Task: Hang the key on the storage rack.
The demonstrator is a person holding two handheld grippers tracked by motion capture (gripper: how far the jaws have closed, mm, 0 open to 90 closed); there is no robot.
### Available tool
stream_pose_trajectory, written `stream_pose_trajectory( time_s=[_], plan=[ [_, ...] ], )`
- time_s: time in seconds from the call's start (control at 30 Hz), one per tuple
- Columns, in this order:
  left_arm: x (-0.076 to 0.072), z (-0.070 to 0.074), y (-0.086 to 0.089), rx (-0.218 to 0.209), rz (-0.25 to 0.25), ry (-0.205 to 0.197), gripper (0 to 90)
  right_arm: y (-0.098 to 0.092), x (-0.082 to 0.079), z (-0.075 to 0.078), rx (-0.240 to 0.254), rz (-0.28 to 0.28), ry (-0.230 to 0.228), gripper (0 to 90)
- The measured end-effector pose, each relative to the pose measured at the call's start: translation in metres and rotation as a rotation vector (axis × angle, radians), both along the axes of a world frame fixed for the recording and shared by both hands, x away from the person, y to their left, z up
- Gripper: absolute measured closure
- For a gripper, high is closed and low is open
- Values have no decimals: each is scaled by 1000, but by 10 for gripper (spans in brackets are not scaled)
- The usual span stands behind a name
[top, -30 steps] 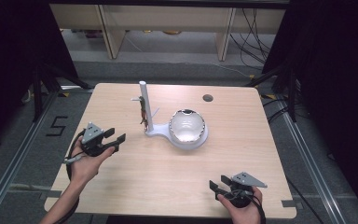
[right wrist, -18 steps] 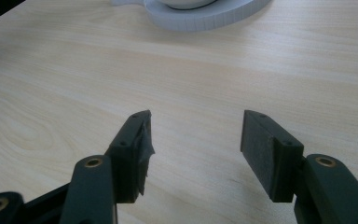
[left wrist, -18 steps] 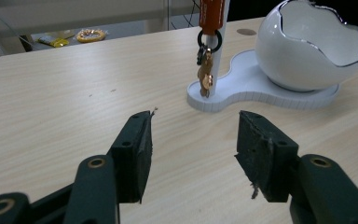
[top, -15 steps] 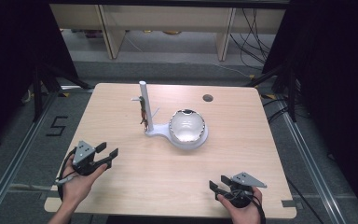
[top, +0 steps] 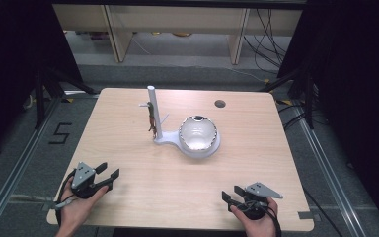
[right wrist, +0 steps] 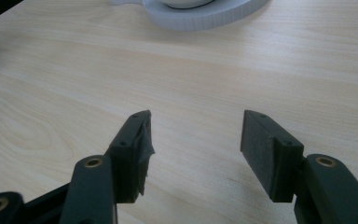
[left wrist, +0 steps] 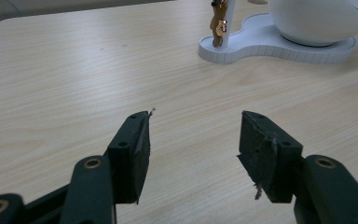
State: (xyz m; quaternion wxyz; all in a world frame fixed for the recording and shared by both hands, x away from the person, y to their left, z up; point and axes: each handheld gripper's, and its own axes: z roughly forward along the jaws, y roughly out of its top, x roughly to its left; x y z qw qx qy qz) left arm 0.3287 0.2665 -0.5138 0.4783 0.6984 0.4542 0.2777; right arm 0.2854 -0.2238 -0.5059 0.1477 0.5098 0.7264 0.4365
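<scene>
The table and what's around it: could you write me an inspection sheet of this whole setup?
Surface: pale wooden table with a round hole near its far edge.
Job's things: white stand with an upright post, a small brown pendant hanging against the post, and a white bowl on the stand's base.
Clutter: nothing seen.
Grippers: left gripper open, jaws just widened, nothing between them; right gripper open and empty. Both sit near the table's near edge, apart from the stand.
Cables: a black one at the left gripper; more on the floor beyond the table.
Surroundings: grey floor marked with a 5, shelving behind, dark sides.
</scene>
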Motion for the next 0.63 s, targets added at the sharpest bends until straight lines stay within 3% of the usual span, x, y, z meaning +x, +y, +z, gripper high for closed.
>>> stream_pose_trajectory(
  time_s=[0.03,0.07,0.13,0.27,0.3,0.33,0.47,0.63],
  plan=[
    [-1,-1,1,-4,5,-4,430,0,0,0,1,-1,1,441],
    [-1,-2,2,-1,10,-5,429,3,-2,1,34,-22,34,441],
    [-1,-5,5,2,9,-15,429,1,1,-1,9,5,-16,441],
    [-3,-10,7,-12,23,-26,429,1,0,-1,-8,-3,-17,441],
    [-3,-10,8,-11,20,-38,428,4,-1,-1,48,-10,13,441],
    [-3,-10,8,-12,25,-42,427,4,-1,-1,49,-10,15,441],
    [-4,-11,7,-27,36,-64,428,1,0,-3,8,-7,1,441],
    [-5,-10,8,-33,51,-57,424,1,0,-2,18,-21,9,441]
  ],
)
